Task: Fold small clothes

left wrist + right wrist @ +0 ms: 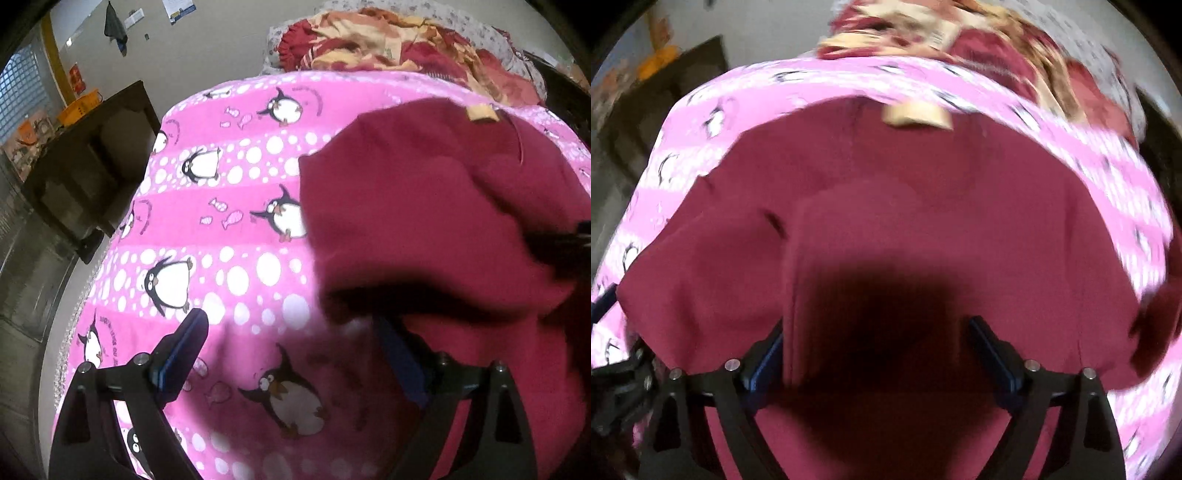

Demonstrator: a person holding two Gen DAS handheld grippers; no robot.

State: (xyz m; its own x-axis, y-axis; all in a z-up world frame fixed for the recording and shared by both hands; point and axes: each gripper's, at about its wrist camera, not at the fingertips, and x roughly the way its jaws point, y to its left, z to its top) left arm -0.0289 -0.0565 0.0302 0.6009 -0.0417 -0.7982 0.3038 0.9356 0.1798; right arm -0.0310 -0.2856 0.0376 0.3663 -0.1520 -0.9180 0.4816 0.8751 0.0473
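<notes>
The maroon garment lies partly folded on the pink penguin blanket, toward its right edge, while the left gripper and right gripper gape wide, holding nothing, folds remaining.

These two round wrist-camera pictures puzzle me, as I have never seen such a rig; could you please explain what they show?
There is no robot here. A person holds a two-fingered grasping tool in each hand, and a fisheye camera on each looks forward along its fingers, hence the round, bent pictures. One view comes from the left tool, the other from the right tool. The black arms with blue pads low in each picture are the tool's own fingers. Both tools stand open and hold nothing. On a pink penguin-print blanket lies a maroon garment with a tan label, waiting to be folded. A red and cream patterned cloth is bunched behind it.
</notes>
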